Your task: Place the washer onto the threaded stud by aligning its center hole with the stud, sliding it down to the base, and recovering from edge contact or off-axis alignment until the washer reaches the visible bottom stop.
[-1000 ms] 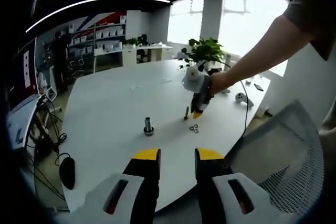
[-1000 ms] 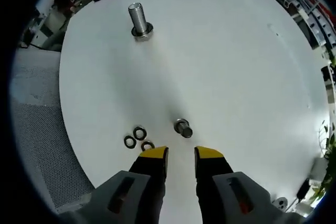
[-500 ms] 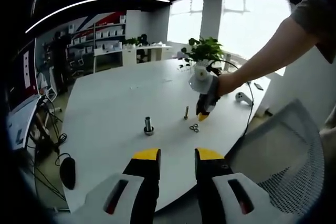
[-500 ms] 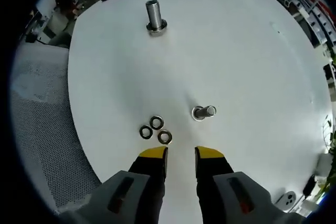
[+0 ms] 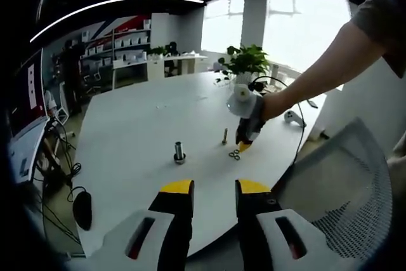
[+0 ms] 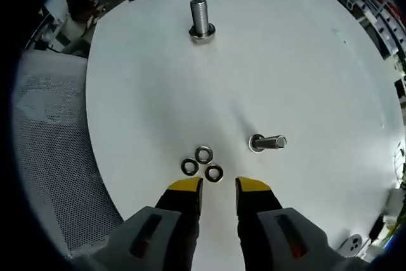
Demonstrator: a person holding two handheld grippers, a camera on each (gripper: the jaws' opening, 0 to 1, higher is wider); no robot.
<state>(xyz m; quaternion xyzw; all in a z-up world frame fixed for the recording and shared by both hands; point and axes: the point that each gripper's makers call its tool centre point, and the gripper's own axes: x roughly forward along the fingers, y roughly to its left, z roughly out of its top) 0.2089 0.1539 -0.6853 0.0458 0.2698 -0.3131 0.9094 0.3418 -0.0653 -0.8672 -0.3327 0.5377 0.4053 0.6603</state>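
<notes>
Washers: three small dark metal ring washers [image 6: 203, 163] cluster on the round white counter [image 6: 304, 61], just ahead of our right gripper [image 6: 219, 185].
Jaws, right: slightly spread, holding nothing.
Jaws, left gripper [image 5: 214, 187]: slightly spread, empty.
Stud: large upright threaded steel stud [image 6: 202, 19], well apart from washers.
Bolt: smaller steel bolt [image 6: 268, 143] beside washers.

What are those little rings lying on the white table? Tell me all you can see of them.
The three washers are small flat rings, dark and metallic-looking, each with a round center hole. They lie flat in a tight triangular cluster on the white table, near its edge, just ahead of the right tool. Nothing grips them. In the left gripper view they show as tiny rings.
</notes>
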